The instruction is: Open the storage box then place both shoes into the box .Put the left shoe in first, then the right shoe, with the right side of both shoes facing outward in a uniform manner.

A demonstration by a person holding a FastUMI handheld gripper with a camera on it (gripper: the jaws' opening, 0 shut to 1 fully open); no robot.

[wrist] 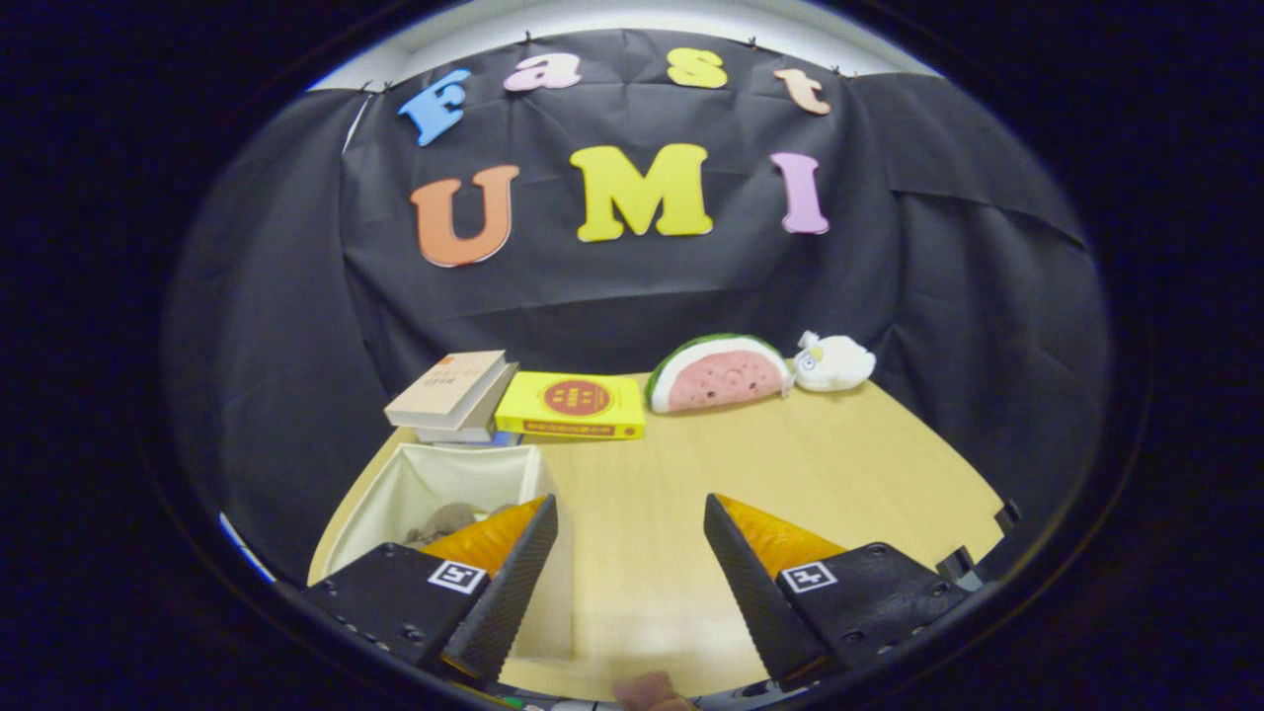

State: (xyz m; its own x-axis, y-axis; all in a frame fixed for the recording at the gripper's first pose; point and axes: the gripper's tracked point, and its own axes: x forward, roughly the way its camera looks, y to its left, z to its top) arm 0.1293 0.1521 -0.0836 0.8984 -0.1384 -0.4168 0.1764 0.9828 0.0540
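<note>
A black cloth wall (pixel 632 286) hangs behind the scene, creased and draped in soft folds, clipped along its top edge. Above it runs a strip of pale ceiling or upper wall (pixel 632 18), brightly lit. A light wooden table (pixel 790 464) with a smooth, faintly grained top stands against the cloth. Along the table's far edge sit a stack of books (pixel 452 395), a yellow book (pixel 573 405) lying flat just beside it, a watermelon-slice plush (pixel 719 373), and a small white plush toy (pixel 834 361) touching the watermelon's end. The light is even and falls from above.
</note>
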